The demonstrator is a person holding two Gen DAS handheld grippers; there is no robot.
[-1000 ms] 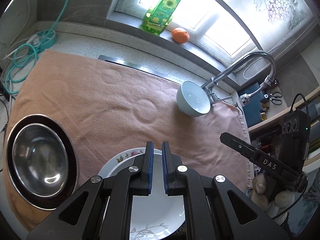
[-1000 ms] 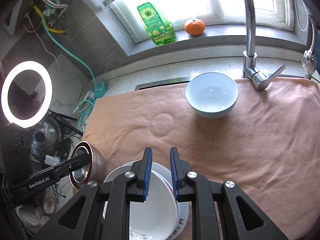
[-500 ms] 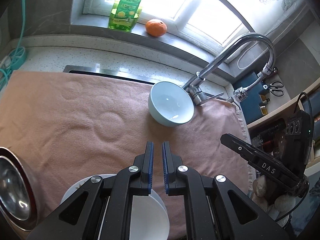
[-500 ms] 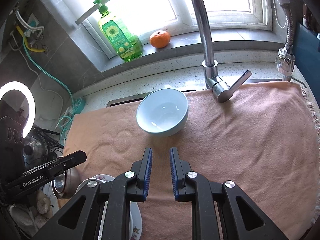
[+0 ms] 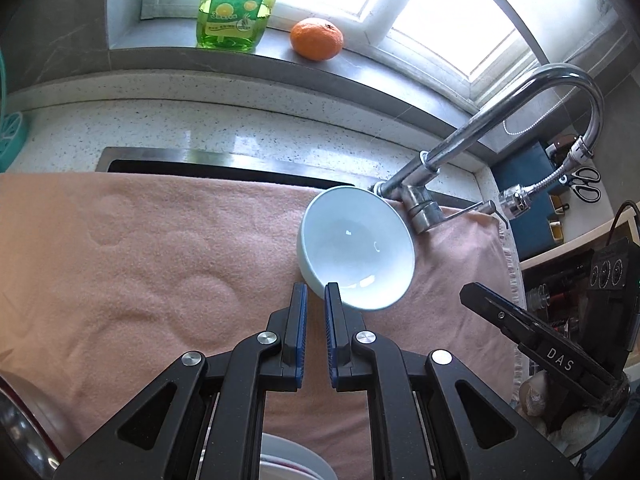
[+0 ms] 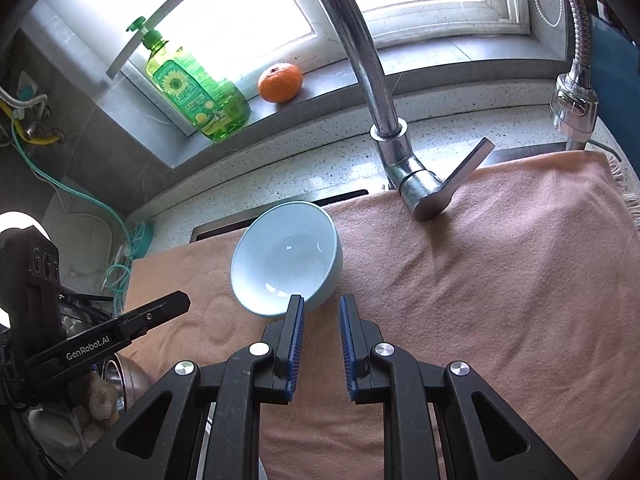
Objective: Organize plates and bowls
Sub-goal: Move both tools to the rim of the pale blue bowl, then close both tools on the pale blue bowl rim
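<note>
Both grippers were closing in on the bowl (image 5: 356, 248), which sat on the towel (image 5: 140, 264) right beside the tap (image 5: 424, 208). Left gripper (image 5: 316, 300) had its jaws nearly pressed together and empty; right gripper (image 6: 322, 312) a bit spread, also empty. Next move probably needs jaws wider to straddle the rim.

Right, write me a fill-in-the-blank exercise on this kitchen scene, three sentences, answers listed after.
1. The pale blue ceramic bowl sits on the peach-coloured ____.
2. On the grey windowsill, the round orange fruit lies beside the green bottle of ____.
3. Behind the bowl rises the chrome ____, its lever pointing over the cloth.

Missing words: towel; dish soap; tap
</note>
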